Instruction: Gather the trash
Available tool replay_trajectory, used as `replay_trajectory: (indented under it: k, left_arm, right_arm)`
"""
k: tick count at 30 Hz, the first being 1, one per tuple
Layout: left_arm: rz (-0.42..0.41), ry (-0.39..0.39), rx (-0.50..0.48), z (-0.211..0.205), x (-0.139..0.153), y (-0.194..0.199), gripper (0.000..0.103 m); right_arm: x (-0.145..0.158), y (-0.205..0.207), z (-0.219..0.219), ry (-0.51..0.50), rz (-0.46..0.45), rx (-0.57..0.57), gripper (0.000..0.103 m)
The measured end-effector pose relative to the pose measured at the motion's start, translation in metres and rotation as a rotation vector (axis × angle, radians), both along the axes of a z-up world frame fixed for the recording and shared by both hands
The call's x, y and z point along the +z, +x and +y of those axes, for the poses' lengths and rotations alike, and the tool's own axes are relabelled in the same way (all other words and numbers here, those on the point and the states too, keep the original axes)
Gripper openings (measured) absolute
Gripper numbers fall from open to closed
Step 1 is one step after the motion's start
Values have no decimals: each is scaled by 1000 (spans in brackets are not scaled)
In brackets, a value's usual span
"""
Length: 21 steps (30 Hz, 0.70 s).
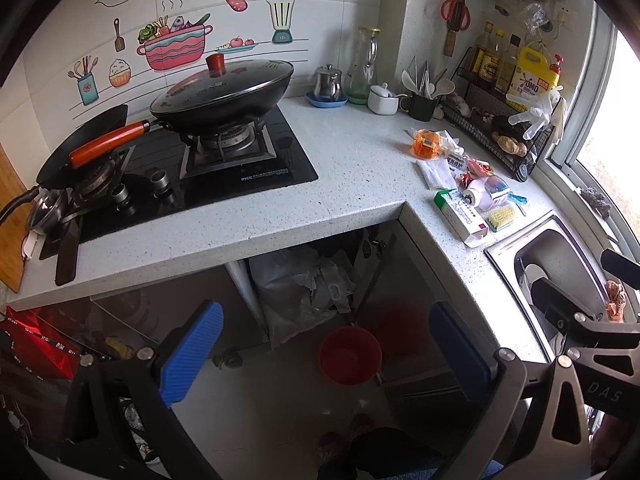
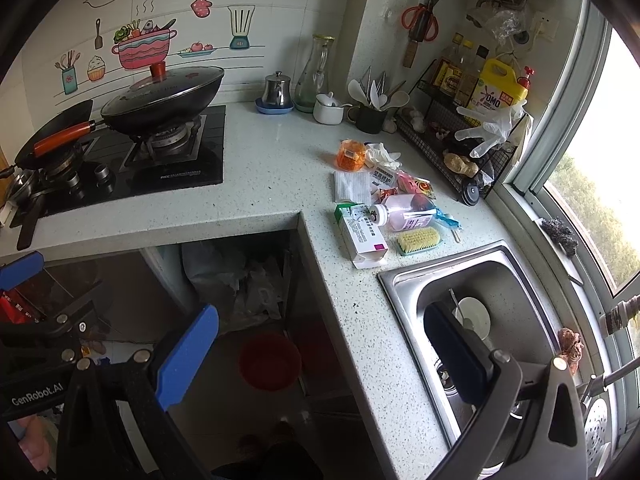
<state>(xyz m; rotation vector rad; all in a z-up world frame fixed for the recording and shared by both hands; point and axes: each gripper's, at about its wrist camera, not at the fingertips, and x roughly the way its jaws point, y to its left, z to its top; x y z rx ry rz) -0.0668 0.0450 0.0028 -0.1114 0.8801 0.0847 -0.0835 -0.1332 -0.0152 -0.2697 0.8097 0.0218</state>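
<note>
A pile of trash lies on the speckled counter [image 2: 272, 168] next to the sink: an orange plastic tub [image 2: 351, 155], a white folded packet [image 2: 352, 185], a green-and-white medicine box [image 2: 360, 234], a pinkish plastic bottle [image 2: 404, 212] on its side, and red snack wrappers [image 2: 416, 186]. The same box [image 1: 460, 214] and tub [image 1: 427, 143] show in the left wrist view. A red bin [image 1: 349, 355] stands on the floor under the counter, also seen as the red bin [image 2: 270, 361]. My left gripper [image 1: 326, 356] hangs open above the floor. My right gripper [image 2: 320, 356] is open over the counter edge. Both hold nothing.
A lidded wok [image 2: 162, 96] and a pan [image 1: 86, 142] sit on the black hob. The steel sink [image 2: 516, 280] holds a white dish. A wire rack [image 2: 460, 152] with bottles, a scrub brush [image 2: 419, 240], jug, pots and utensil cup line the back.
</note>
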Motion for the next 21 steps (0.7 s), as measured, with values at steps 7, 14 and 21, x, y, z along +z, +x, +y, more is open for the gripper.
replay_trajectory:
  k: [7,14,21]
  left_arm:
    - [22,20,-55,-7,0,11,102]
    - [41,25,-108,-15,-3,35,102]
    - [55,36,-186,-34,-8,77,102]
  right_arm:
    - [0,3,-3,8,17,-31,103]
    - [-4,14,-9,28,39,-71,103]
    - [-7,36,-23,42,37,-133,103]
